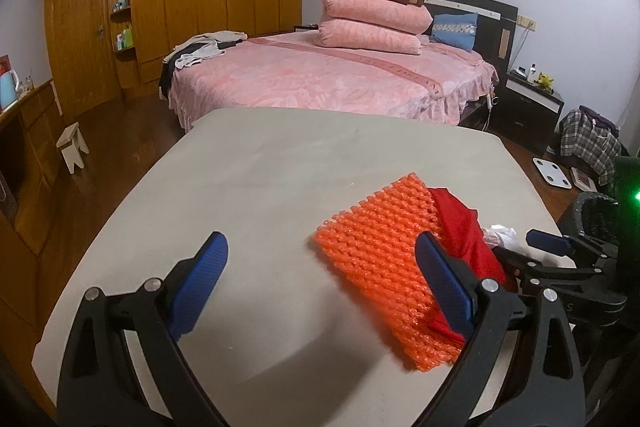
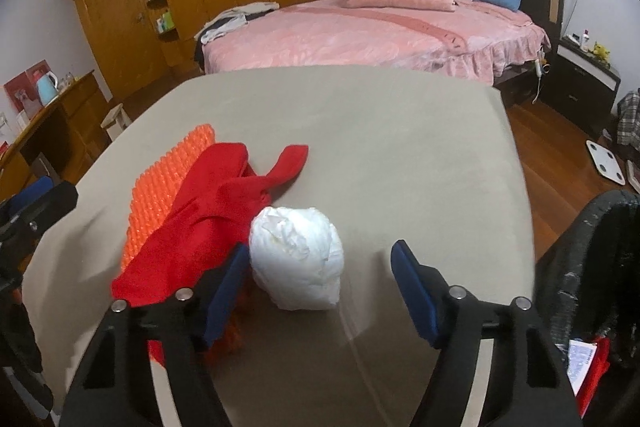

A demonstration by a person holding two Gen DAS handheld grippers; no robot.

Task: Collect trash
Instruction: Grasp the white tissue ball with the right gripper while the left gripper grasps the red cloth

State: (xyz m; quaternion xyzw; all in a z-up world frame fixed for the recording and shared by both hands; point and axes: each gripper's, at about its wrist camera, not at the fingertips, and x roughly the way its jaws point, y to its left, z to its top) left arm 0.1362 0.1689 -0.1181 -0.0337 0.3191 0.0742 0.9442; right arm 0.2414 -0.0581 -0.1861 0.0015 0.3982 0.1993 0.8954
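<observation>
Fingers [image 2: 412, 291] apart; white wad [image 2: 297, 259] between, roundish, upright.

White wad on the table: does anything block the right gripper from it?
Nothing visible does. The white wad lies just ahead of the open right gripper, nearer its left finger. The red cloth touches the wad's left side, under that finger.

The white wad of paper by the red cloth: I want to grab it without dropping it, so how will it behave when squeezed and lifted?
The white wad looks crumpled and puffy, so it will probably squash under the pads rather than resist. It likely weighs little for its bulk. Its rounded shape may let it roll or skid on the smooth table if nudged off-centre.
</observation>
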